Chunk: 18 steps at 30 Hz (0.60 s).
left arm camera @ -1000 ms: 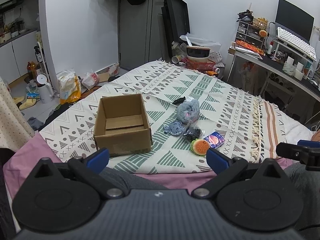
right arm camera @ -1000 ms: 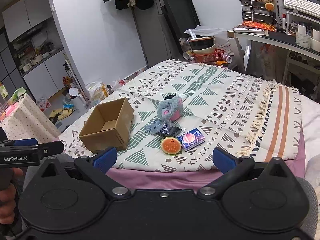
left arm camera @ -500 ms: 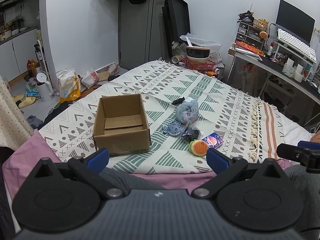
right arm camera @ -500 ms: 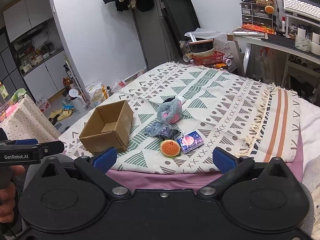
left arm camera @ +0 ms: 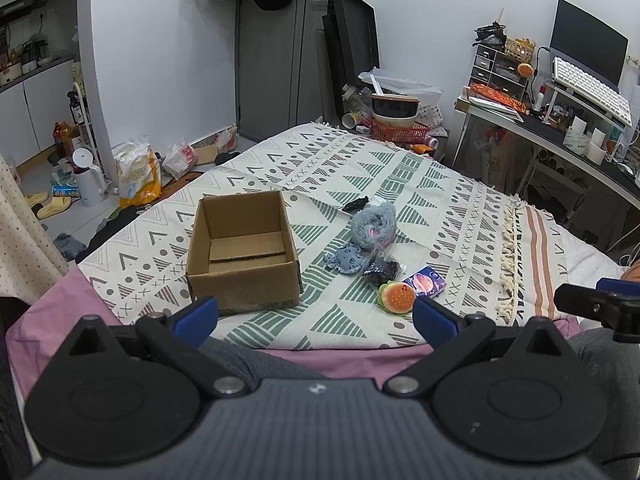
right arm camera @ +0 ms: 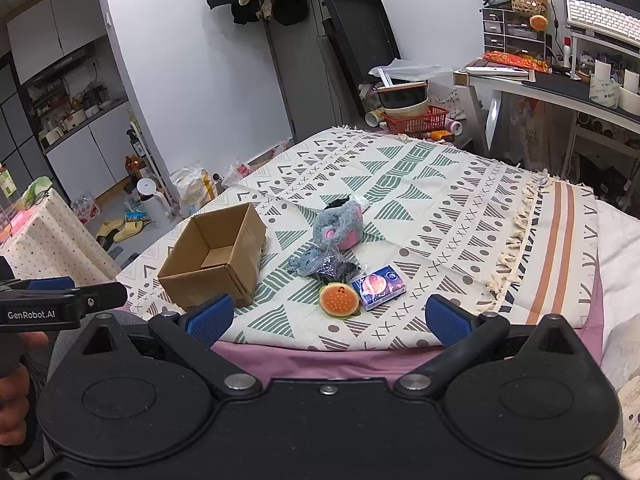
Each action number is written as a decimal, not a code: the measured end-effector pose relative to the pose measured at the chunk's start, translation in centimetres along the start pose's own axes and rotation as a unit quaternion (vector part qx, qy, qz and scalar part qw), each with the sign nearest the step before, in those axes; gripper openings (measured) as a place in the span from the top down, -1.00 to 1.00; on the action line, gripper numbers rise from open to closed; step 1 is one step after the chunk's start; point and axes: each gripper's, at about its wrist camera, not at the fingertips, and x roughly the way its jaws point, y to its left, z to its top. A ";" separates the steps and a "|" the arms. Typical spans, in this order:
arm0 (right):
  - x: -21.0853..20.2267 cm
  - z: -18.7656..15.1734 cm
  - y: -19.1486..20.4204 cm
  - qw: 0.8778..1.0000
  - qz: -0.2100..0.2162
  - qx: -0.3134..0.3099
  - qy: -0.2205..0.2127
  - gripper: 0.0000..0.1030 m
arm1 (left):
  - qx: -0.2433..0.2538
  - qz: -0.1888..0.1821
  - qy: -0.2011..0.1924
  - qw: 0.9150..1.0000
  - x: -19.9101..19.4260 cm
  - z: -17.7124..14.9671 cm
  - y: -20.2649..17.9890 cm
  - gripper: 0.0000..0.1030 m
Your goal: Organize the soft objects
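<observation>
An open, empty cardboard box (left arm camera: 242, 254) (right arm camera: 214, 258) stands on the patterned bedspread (left arm camera: 400, 184) (right arm camera: 440, 200). To its right lies a cluster of soft things: a grey-and-pink plush (left arm camera: 374, 224) (right arm camera: 340, 226), a small blue-grey plush (left arm camera: 344, 259) (right arm camera: 306, 260), a dark crinkly bag (left arm camera: 382, 268) (right arm camera: 338, 268), an orange burger toy (left arm camera: 396, 297) (right arm camera: 339, 301), a blue tissue pack (left arm camera: 425, 283) (right arm camera: 378, 286) and a small black item (left arm camera: 355, 204). My left gripper (left arm camera: 316, 316) and right gripper (right arm camera: 328, 314) hover open at the bed's near edge, holding nothing.
A desk (left arm camera: 560, 136) with a keyboard and monitor runs along the right. A red basket with bowls (left arm camera: 394, 124) sits beyond the bed's far corner. Bags, a white kettle (left arm camera: 88, 176) and slippers litter the floor on the left. A dotted cloth (right arm camera: 48, 240) covers furniture at left.
Both grippers have drawn back and risen slightly, so the box and toys sit a little higher in view. Nothing on the bed has moved.
</observation>
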 end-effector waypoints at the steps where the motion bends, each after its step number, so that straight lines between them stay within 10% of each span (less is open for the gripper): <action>1: 0.0 0.0 0.0 1.000 -0.001 0.001 -0.001 -1.00 | 0.000 0.000 0.000 1.000 0.0 0.0 0.0 -0.99; 18: 0.2 -0.2 0.2 1.000 0.001 -0.002 0.000 -1.00 | -0.001 0.000 0.000 1.000 -0.1 0.1 0.0 -0.99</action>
